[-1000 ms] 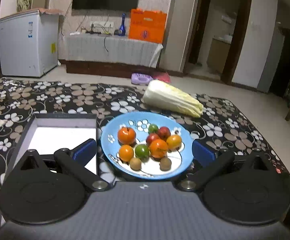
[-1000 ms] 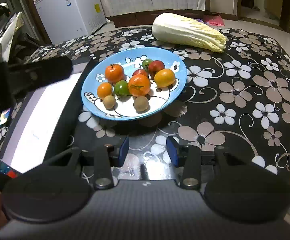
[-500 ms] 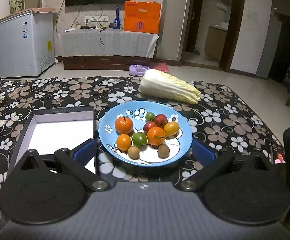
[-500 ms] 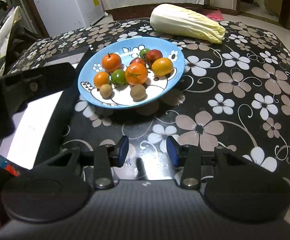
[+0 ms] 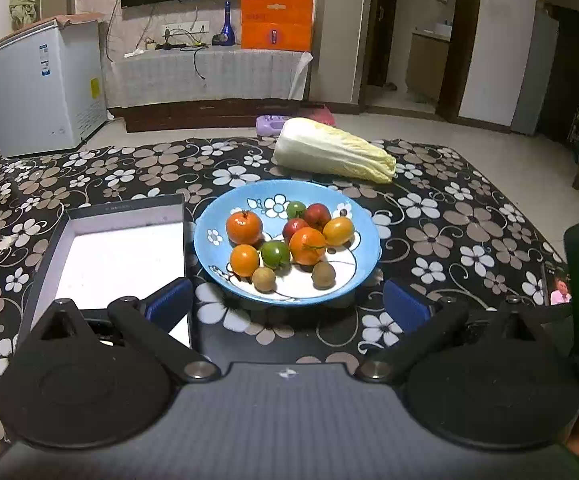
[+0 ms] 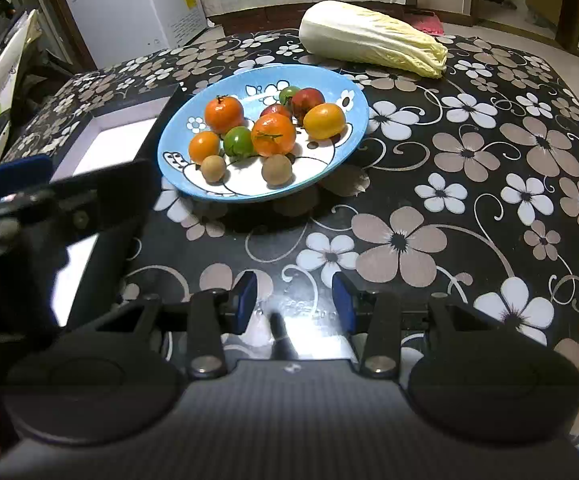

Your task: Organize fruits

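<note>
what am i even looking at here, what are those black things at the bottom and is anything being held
These are two handheld grippers, one in each of a person's hands, each with a camera looking along its two fingers. The black shapes at the bottom are the gripper itself. One picture is from the left gripper, the other from the right gripper. Both stand open over a flowered table and hold nothing. On the table: a blue plate of small fruits, an open box to its left, and a cabbage behind.
</note>
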Action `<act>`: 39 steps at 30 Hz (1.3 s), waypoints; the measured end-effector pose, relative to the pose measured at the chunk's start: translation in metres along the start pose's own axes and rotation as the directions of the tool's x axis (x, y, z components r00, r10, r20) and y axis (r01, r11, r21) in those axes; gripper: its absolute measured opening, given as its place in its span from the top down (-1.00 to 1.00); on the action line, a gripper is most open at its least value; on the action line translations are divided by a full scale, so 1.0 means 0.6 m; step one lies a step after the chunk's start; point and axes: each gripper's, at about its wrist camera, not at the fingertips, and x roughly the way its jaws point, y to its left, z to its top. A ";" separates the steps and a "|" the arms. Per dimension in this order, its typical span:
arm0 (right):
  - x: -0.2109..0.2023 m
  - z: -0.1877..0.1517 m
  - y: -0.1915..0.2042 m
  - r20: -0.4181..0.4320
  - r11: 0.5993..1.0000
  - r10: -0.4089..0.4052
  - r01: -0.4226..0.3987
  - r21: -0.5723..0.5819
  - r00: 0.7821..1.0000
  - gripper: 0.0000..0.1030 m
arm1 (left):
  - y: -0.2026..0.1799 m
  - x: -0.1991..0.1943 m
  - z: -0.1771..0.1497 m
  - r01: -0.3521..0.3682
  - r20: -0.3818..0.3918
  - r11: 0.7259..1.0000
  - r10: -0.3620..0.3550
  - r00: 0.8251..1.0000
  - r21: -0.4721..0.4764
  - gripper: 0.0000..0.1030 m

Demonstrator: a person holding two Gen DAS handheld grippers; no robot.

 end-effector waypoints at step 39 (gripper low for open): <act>-0.007 -0.012 -0.015 -0.016 1.000 -0.009 0.008 -0.005 1.000 0.14 | -0.001 0.036 -0.016 -0.036 -0.096 0.999 0.038 0.995 0.014 -0.99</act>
